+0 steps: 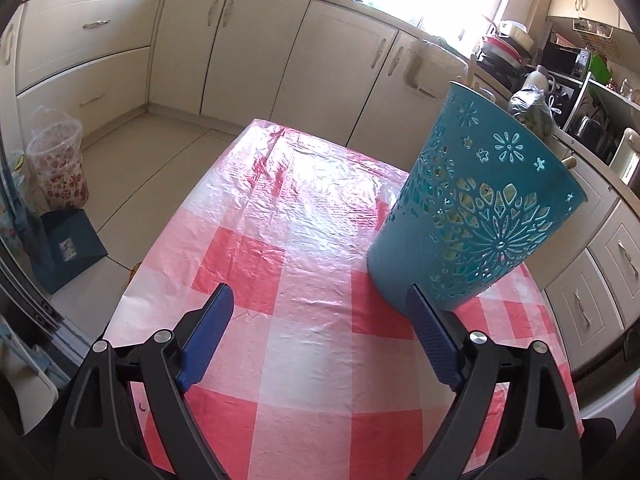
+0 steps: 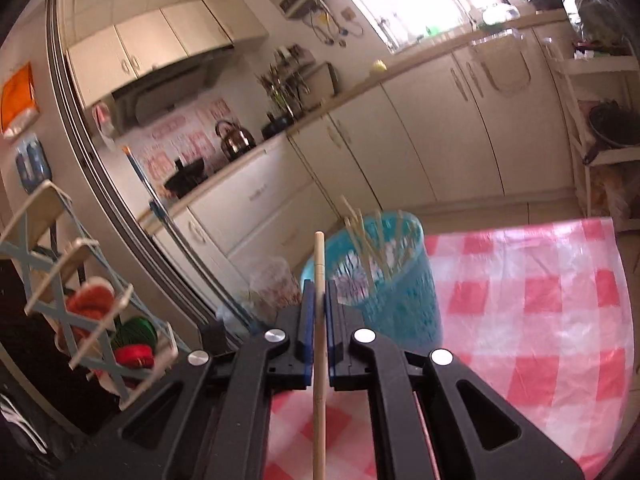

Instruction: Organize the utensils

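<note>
The left gripper [image 1: 320,300] is held wide open over the checked tablecloth [image 1: 280,216], nothing between its pads. One teal holder [image 1: 476,208] stands at two o'clock. The right gripper [image 2: 318,292] is clamped on one wooden chopstick [image 2: 319,264]; blurred sticks [image 2: 372,248] cannot be counted.

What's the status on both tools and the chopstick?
Left tool open, empty, beside teal basket. Right tool shut on one chopstick. Basket already holds sticks; path clear.
</note>
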The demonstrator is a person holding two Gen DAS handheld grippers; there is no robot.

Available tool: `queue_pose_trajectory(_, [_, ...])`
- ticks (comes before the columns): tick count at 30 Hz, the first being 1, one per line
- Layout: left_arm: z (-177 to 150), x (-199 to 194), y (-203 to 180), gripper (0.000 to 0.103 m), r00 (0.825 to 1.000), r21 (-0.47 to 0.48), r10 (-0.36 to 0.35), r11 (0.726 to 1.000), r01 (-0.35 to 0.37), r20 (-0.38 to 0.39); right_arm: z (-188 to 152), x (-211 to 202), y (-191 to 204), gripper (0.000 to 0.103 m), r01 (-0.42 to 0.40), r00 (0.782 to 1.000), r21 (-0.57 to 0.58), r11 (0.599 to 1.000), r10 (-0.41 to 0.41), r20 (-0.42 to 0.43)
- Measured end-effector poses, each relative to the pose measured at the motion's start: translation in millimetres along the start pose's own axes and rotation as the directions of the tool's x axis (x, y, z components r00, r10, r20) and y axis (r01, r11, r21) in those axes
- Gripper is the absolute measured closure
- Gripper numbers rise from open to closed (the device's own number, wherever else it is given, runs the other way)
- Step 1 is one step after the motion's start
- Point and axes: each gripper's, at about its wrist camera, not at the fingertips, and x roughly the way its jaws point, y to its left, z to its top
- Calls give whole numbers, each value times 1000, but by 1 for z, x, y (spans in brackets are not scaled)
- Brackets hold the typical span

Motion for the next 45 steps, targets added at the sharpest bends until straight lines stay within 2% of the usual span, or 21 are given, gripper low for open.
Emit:
queue_pose_trajectory(4, [1,0,1,19,1000,-3,-3,1000,3,2,54,25,16,97,11,984,4,1000,-11,176])
queue_pose_trajectory(5, [1,0,1,19,1000,-4,-4,1000,4,2,59,30,21,97,32,976,4,999,-32,213])
queue_pose_trajectory(6, [1,0,1,19,1000,-6,-5,1000,5,3,67,41,24,97,84,964,4,996,-83,251])
queue_pose_trajectory(8, [1,0,2,19,1000,-11,-7,1000,7,4,75,65,25,97,137,947,11,991,-134,292])
queue_pose_trajectory(12, [1,-1,4,17,1000,-18,-14,1000,14,7,68,106,15,97,322,886,50,946,-319,336])
queue_pose_trajectory(15, [2,-2,3,14,1000,-15,-15,1000,15,16,56,120,4,96,363,880,79,928,-370,298])
queue_pose_trajectory(18, [1,-2,3,11,1000,-16,-16,1000,16,17,42,115,8,86,403,874,32,915,-395,283])
queue_pose_trajectory(22, [3,-4,4,9,1000,-25,-9,1000,9,20,36,111,17,82,396,902,-58,917,-376,214])
queue_pose_trajectory(24, [5,-11,2,9,1000,-19,24,1000,-24,14,28,98,24,73,395,907,-90,914,-374,192])
queue_pose_trajectory(27, [7,-30,-3,8,999,-30,47,998,-46,8,13,66,33,49,398,911,-96,912,-382,155])
queue_pose_trajectory(28, [8,-41,-9,8,998,-21,55,998,-54,11,6,55,35,37,407,909,-94,909,-393,139])
queue_pose_trajectory(29, [8,-51,-16,8,998,-2,64,998,-64,15,-2,41,37,29,422,904,-86,903,-411,115])
queue_pose_trajectory(30, [8,-60,-21,8,997,15,71,997,-71,19,-10,31,38,25,435,899,-77,897,-428,94])
queue_pose_trajectory(32, [7,-84,-36,8,996,52,83,995,-84,25,-30,11,40,12,478,879,-55,877,-477,31])
queue_pose_trajectory(35, [1,-122,-56,8,995,89,90,992,-94,50,-59,-17,44,10,515,856,-26,857,-515,-44])
queue_pose_trajectory(38, [-7,-157,-73,8,986,122,152,979,-160,70,-81,-44,54,9,537,842,-1,844,-535,-72])
queue_pose_trajectory(41, [-13,-187,-84,8,982,137,176,973,-183,67,-95,-69,70,9,541,839,27,841,-537,-89])
queue_pose_trajectory(45, [-21,-232,-101,8,983,193,167,965,-180,79,-102,-104,99,7,531,847,48,846,-529,-47])
